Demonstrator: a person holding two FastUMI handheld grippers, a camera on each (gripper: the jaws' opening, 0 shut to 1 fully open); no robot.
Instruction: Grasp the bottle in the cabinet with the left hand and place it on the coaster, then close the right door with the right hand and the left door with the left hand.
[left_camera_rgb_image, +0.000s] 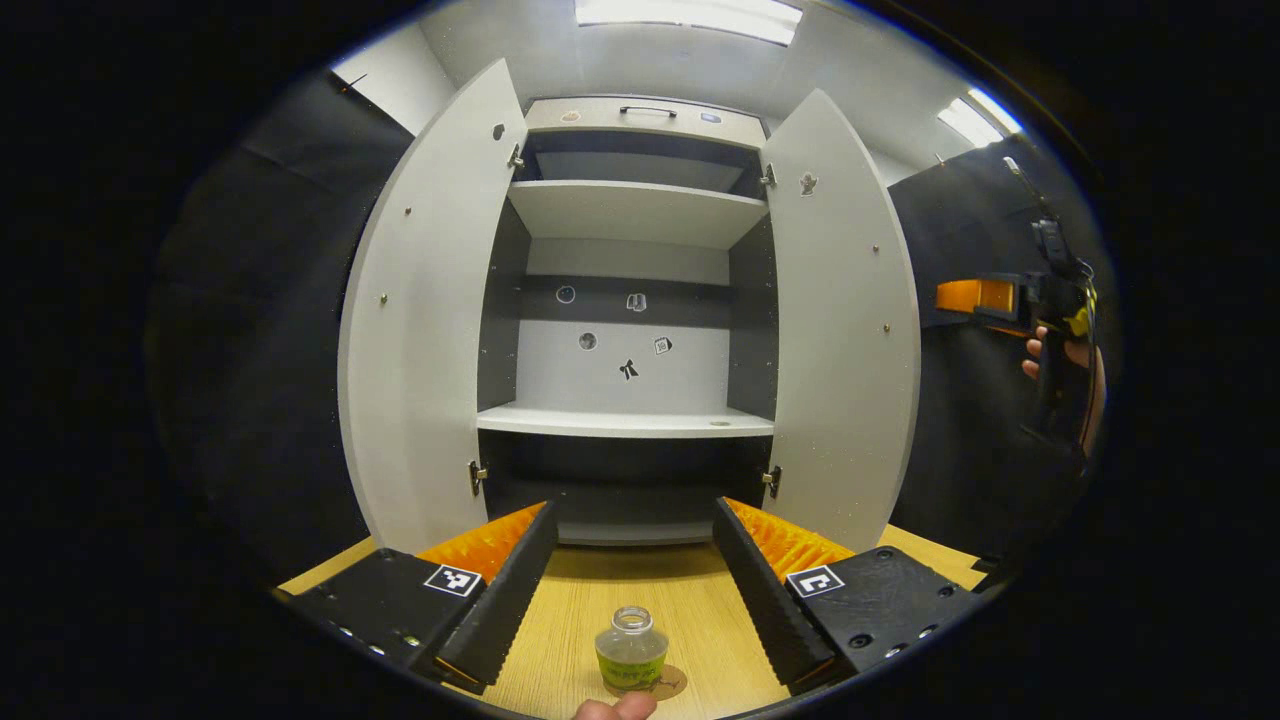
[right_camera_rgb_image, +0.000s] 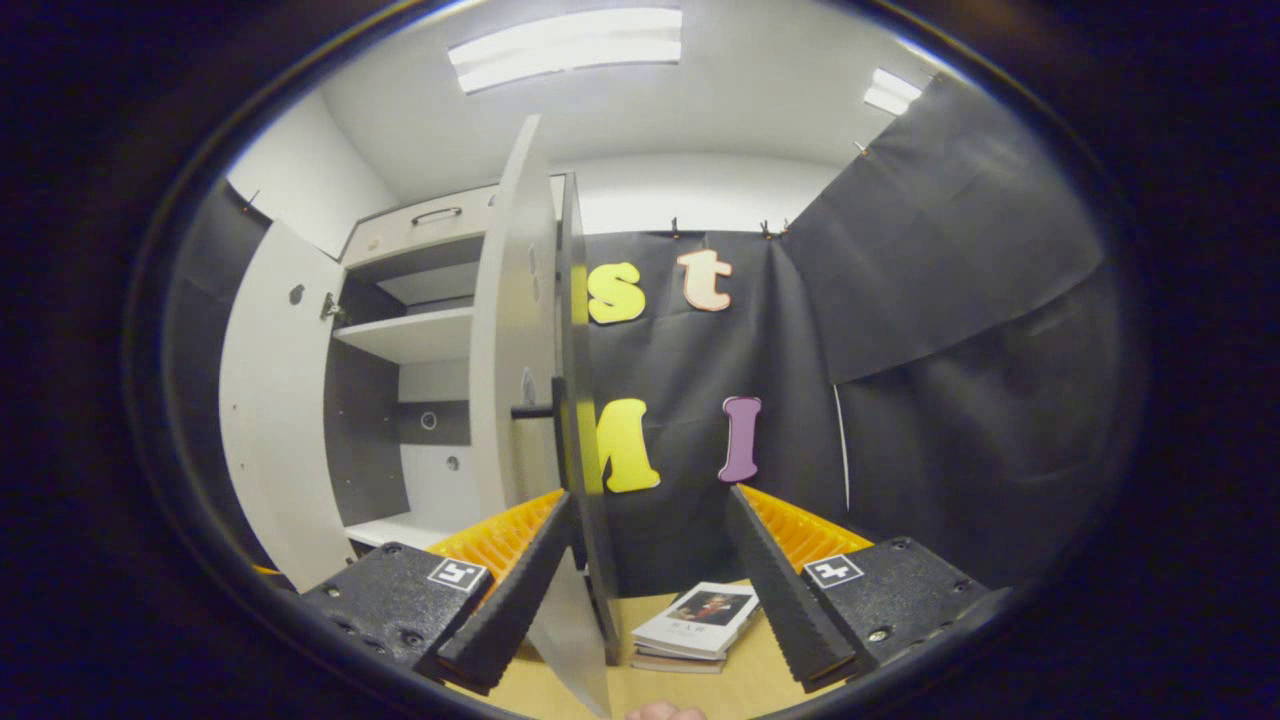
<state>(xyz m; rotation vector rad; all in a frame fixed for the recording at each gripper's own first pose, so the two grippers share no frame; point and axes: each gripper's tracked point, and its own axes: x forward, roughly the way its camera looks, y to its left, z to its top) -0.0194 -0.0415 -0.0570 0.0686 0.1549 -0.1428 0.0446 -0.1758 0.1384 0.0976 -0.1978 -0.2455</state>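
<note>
No text, brand or number can be read anywhere. The bottle (left_camera_rgb_image: 631, 652) wears a green label whose print is too small to make out, the book (right_camera_rgb_image: 698, 620) on the table has a cover with a picture and tiny illegible characters, and the small stickers (left_camera_rgb_image: 630, 340) on the cabinet's back panel are mere shapes. Each finger block of the left gripper (left_camera_rgb_image: 633, 592) and the right gripper (right_camera_rgb_image: 645, 598) carries a square black-and-white marker tag (left_camera_rgb_image: 452, 579), a pattern and not lettering.
</note>
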